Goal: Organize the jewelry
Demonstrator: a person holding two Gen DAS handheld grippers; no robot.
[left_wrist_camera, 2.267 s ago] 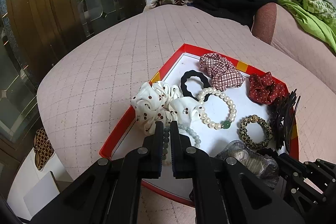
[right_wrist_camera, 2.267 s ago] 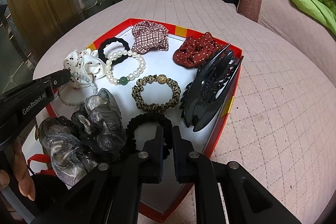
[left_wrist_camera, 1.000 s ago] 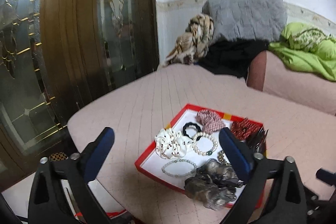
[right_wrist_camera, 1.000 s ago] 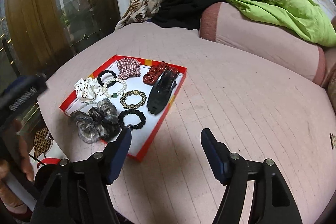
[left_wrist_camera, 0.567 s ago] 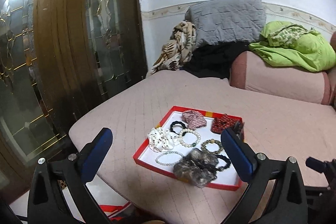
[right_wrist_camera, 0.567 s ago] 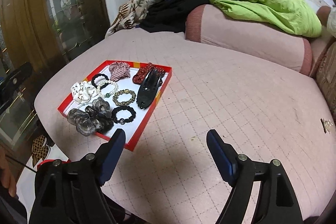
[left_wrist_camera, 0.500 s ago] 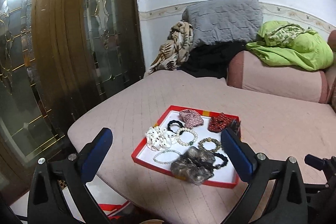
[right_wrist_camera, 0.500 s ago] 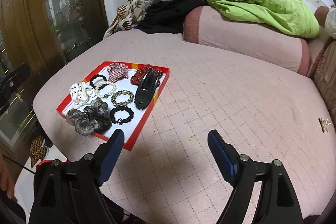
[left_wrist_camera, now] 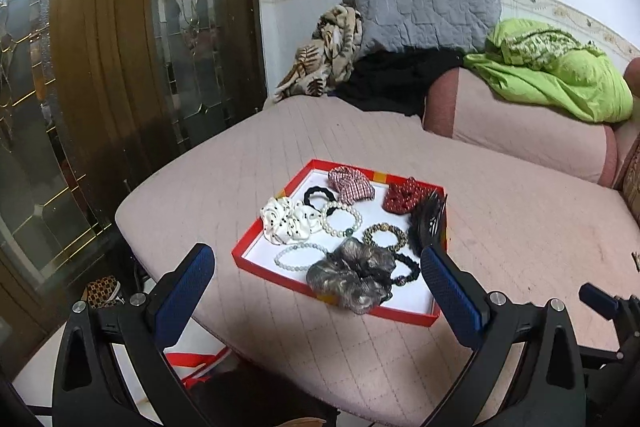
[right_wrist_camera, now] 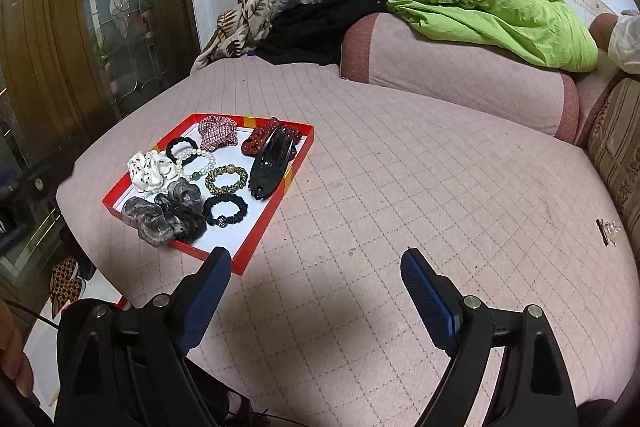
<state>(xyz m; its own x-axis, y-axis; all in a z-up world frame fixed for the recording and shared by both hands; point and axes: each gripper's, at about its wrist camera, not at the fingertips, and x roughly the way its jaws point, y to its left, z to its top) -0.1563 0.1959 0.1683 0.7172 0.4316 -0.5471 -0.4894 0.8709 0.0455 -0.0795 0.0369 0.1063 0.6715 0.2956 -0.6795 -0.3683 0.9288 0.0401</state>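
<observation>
Resting on the pink quilted bed [right_wrist_camera: 400,187], a red tray [right_wrist_camera: 276,211] holds scrunchies, bracelets and a black claw clip [right_wrist_camera: 272,163], its long axis aimed away toward the pillows. Both the left gripper [left_wrist_camera: 316,275] and right gripper [right_wrist_camera: 316,283] are held wide open, fingers empty. Any further tidying is best done one piece at a time.

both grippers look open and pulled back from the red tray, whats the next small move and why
Probably none on the tray: the left gripper and right gripper are open and empty, and the scrunchies, bracelets and hair claw all lie inside the red tray. The only stray is a small clip-like thing far right; moving the right gripper toward it seems reasonable.
</observation>
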